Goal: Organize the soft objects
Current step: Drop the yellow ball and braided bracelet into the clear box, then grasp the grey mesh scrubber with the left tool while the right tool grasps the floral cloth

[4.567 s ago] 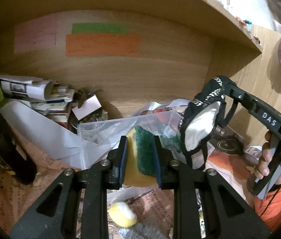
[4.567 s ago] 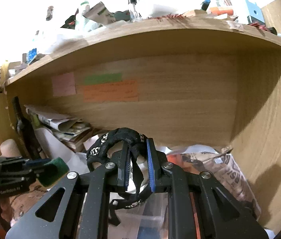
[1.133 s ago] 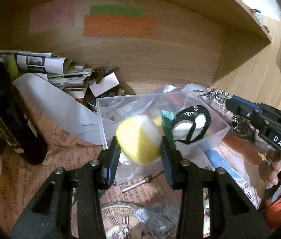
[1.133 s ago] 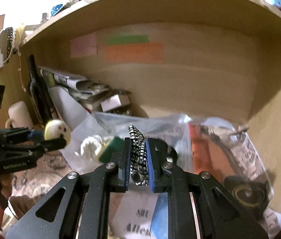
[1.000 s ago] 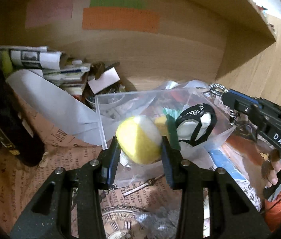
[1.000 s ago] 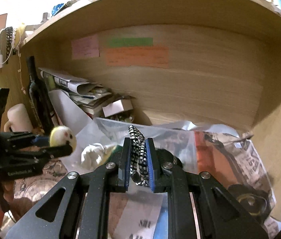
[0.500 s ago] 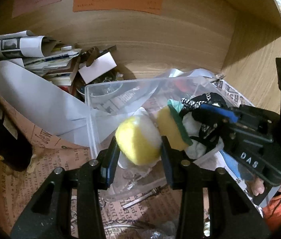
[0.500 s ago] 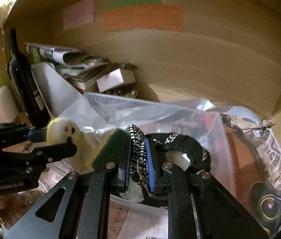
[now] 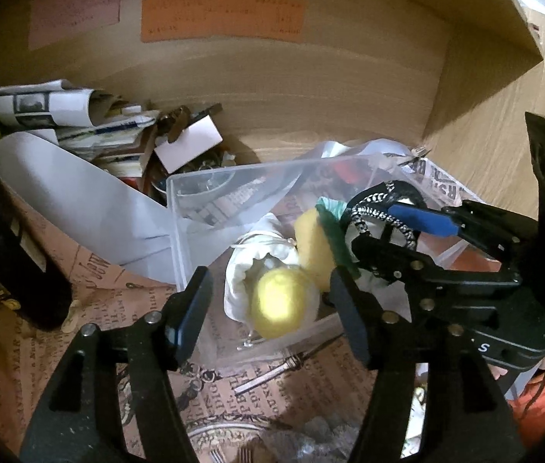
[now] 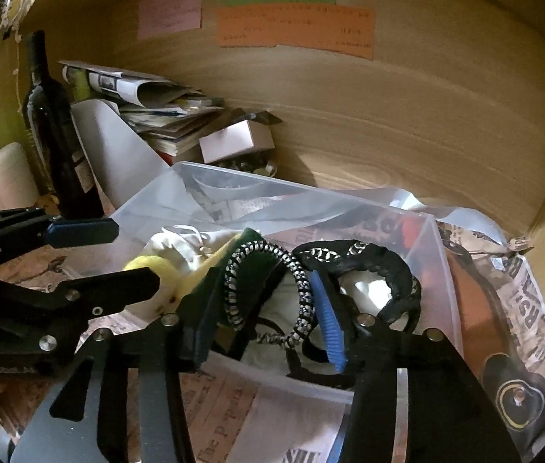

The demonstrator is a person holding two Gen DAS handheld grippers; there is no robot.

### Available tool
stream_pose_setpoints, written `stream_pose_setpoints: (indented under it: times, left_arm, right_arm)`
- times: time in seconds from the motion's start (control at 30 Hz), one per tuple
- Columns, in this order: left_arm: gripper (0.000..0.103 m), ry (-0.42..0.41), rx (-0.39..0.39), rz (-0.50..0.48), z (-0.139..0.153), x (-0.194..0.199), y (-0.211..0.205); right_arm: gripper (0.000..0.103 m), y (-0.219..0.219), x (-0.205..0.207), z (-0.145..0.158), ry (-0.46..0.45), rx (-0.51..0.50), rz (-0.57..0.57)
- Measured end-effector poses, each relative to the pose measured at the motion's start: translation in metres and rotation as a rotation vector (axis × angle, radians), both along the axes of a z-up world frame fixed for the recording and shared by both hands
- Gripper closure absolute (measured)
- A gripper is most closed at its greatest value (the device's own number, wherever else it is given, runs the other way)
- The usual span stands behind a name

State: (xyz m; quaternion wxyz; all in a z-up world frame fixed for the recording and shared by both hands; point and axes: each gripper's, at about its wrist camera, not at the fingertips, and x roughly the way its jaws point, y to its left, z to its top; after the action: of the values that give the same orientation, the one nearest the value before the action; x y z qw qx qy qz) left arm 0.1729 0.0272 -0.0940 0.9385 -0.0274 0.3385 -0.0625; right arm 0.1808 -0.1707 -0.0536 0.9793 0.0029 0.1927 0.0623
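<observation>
Left wrist view shows your left claw (image 9: 268,305) spread apart over the clear bin (image 9: 180,208), your right claw (image 10: 264,320) likewise apart, lettering unreadable.

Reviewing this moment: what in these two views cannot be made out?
- Writing on the orange note: too small and blurred in both views.
- Yellow plush ball: motion-blurred in the left view; the left gripper partly covers it in the right view.
- Floor of the clear plastic bin: hidden by the soft items.
</observation>
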Motion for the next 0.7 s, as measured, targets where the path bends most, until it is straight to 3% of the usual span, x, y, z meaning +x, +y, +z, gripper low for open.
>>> stream_pose_setpoints:
  times: [0.13,0.23,0.37,0.47,0.7]
  left_arm:
    - [0.037,-0.029,-0.005,0.009,0.011,-0.013,0.002]
    - [0.029,-0.068,-0.001,0.020,0.022,-0.027,0.002]
    - [0.013,-0.117,0.006,0.033,0.033,-0.047,0.002]
    - [0.004,-0.135,0.010,0.043,0.036,-0.059,0.002]
    - [0.001,-0.049,-0.005,0.032,0.012,-0.074,0.001]
  right_arm:
    - [0.049,-0.002,-0.012,0.006,-0.024,0.006,-0.004]
    - [0.041,-0.003,-0.028,0.014,-0.065,0.009,-0.010]
    - [0.022,-0.004,-0.052,0.025,-0.132,0.005,-0.025]
    - [0.019,-0.004,-0.069,0.029,-0.168,0.001,-0.029]
    - [0.010,-0.002,-0.090,0.012,-0.137,0.012,-0.019]
